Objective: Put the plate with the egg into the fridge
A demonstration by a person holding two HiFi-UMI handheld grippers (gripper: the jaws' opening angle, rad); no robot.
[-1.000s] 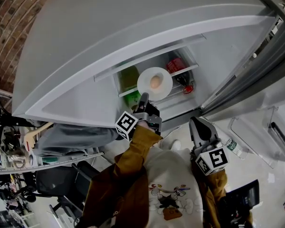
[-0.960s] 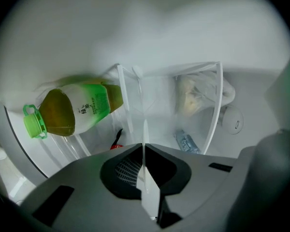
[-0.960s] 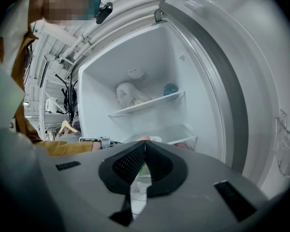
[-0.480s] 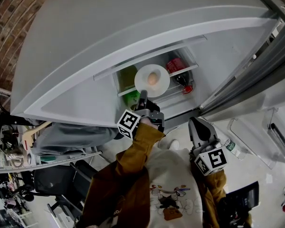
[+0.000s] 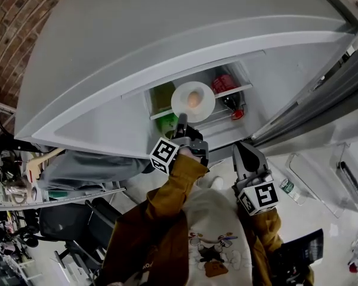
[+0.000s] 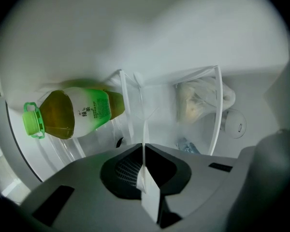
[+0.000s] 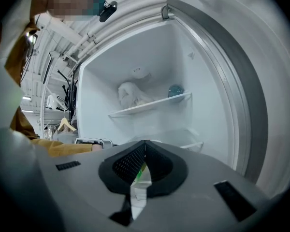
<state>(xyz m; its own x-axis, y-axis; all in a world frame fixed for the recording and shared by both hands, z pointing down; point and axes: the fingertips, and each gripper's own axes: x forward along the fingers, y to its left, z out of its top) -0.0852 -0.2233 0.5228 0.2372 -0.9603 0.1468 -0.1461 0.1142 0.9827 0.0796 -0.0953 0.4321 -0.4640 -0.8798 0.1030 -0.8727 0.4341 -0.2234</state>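
Now: plate (image 5: 193, 102) with egg (image 5: 193, 100) sits at the open fridge (image 5: 167, 46) compartment, its near rim clamped in the left gripper (image 5: 182, 120). The green bottle (image 6: 70, 112) has a label in East Asian characters, too small to read. Left gripper view shows the plate edge-on; the egg shows only in head view. Right gripper (image 5: 243, 154) is by the torso, jaws together, empty.

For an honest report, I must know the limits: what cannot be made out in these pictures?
Head view: the plate hides the shelf under it, so contact is unclear.
Left gripper view: the plate is edge-on, so the egg is hidden.
Left gripper view: the bag's contents are blurred.
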